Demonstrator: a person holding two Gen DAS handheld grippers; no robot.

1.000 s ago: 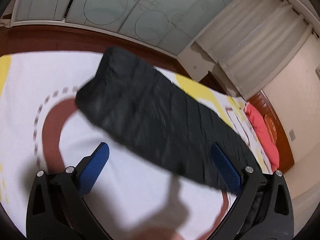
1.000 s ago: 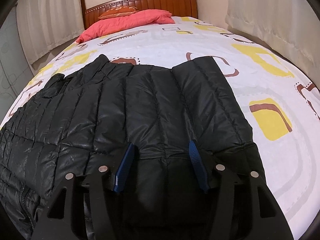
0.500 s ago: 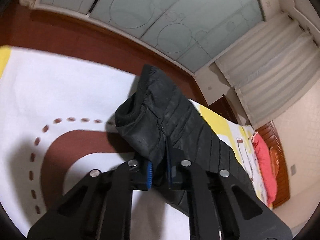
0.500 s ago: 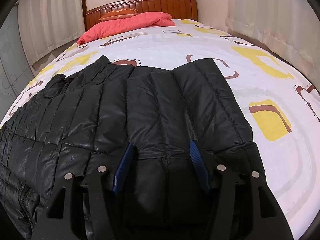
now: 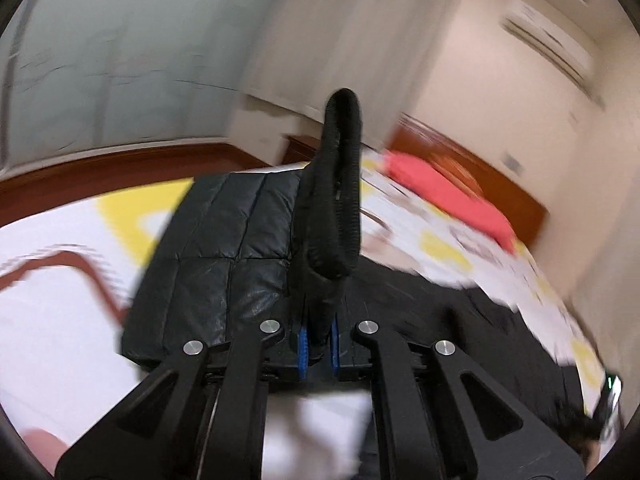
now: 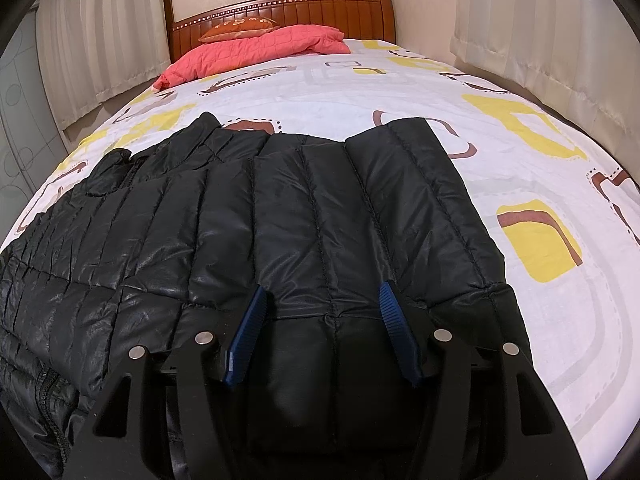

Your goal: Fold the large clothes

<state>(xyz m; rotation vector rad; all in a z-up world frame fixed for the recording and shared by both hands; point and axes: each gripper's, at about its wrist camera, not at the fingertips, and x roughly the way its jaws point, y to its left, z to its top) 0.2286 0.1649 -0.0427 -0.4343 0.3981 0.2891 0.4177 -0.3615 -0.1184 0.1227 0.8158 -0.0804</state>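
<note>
A black quilted puffer jacket lies spread across the foot of the patterned bed sheet. My left gripper is shut on the jacket's sleeve cuff. The cuff stands up above the blue pads, lifted over the jacket body. My right gripper rests on the near hem. A puffy bulge of the jacket fills the gap between its blue pads, which press its sides. The left wrist view is blurred by motion.
A pink quilt and an orange pillow lie at the wooden headboard. Curtains hang along both sides. Frosted glass doors and a wall air conditioner show in the left wrist view.
My left gripper went from wide open to shut on the sleeve cuff, then lifted it and swung round toward the headboard. The right gripper and the jacket under it stayed put.
</note>
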